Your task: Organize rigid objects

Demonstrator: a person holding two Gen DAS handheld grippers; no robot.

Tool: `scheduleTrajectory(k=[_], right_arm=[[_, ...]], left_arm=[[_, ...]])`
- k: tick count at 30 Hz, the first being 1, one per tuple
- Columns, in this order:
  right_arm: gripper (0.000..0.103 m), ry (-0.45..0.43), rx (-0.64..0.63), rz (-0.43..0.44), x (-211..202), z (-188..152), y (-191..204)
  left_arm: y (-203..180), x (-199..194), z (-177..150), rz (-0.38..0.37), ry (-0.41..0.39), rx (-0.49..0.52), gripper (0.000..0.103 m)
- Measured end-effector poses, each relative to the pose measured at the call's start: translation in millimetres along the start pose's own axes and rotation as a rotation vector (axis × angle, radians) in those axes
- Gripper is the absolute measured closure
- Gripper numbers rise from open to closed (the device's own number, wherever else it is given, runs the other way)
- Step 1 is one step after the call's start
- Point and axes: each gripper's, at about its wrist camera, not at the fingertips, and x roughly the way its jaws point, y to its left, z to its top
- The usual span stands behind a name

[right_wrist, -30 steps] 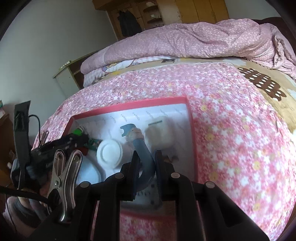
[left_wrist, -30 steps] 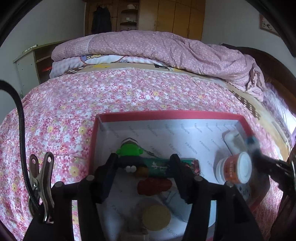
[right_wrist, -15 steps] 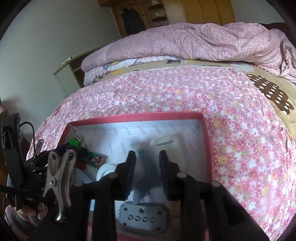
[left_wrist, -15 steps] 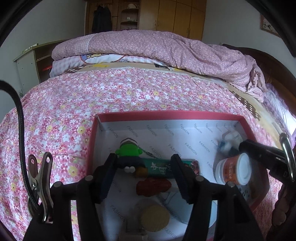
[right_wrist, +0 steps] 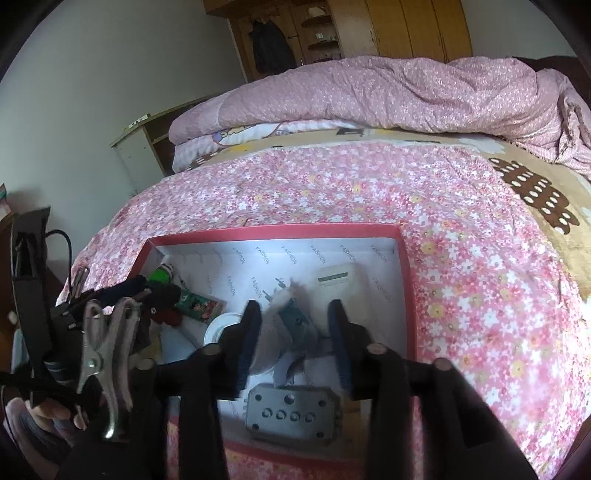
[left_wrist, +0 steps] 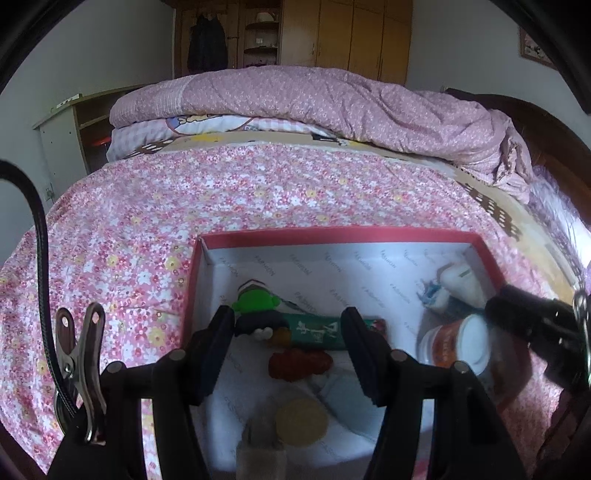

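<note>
A red box (left_wrist: pixel 340 233) with a white printed lining lies on the bed (left_wrist: pixel 258 192), on a pink flowered cover, and both tools hang over its near side. The left tool (left_wrist: pixel 290 332) stands at a middling width, its pads clear of everything; seen between its fingers are a green pack (left_wrist: pixel 317 331) lying flat, a toy (left_wrist: pixel 256 312) with a green top and dark body at the pack's left end, and a dark red piece (left_wrist: pixel 299 363) just nearer. A round tan disc (left_wrist: pixel 301 426) lies nearer still, low in the left wrist view. In the box's right part a jar (left_wrist: pixel 458 345) with an orange label lies on its side, its white lid toward the camera. The right tool (right_wrist: pixel 293 332) is over that corner, and its jaws are opening. A blue-grey thing (right_wrist: pixel 295 325), blurred, lies between its fingers on the box floor, with a gap showing on each side, so no pad presses on it. Beyond it, near the far right corner, rests a white case (right_wrist: pixel 336 282). A grey block (right_wrist: pixel 291 411) with a row of round holes sits by the near wall, just under the right tool. A folded quilt (right_wrist: pixel 406 96) is heaped at the far end of the bed, with a wardrobe (left_wrist: pixel 351 33) behind.
</note>
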Motion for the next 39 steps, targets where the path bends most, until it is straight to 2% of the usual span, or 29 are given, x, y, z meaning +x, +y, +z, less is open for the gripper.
scheduleTrajectory(k=[7, 9, 11, 23, 29, 39], right_arm=[[0.047, -0.015, -0.004, -0.003, -18.9, -12.2, 5.9], [0.037, -0.031, 0.015, -0.001, -25.9, -18.3, 5.6], [0.031, -0.035, 0.022, 0.005, -32.6, -25.2, 7.2], [0.031, 0.005, -0.012, -0.003, -57.3, -60.8, 18.7], [0.031, 0.034, -0.003, -0.022, -63.5, -79.7, 19.0], [0.031, 0.090, 0.004, -0.054, -65.4, -98.9, 22.9]], left_arm=[[-11.7, -27.6, -6.6, -0.014, -0.022, 0.036, 0.040], [-13.9, -36.2, -10.5, -0.019, -0.027, 0.035, 0.040], [-15.3, -45.4, -15.6, -0.030, -0.032, 0.031, 0.040], [-30.1, -82.2, -49.9, -0.023, 0.002, 0.034, 0.040], [-34.5, -91.3, -72.7, -0.037, 0.046, 0.053, 0.040], [-28.4, -97.4, -95.6, -0.017, 0.088, 0.001, 0.040]])
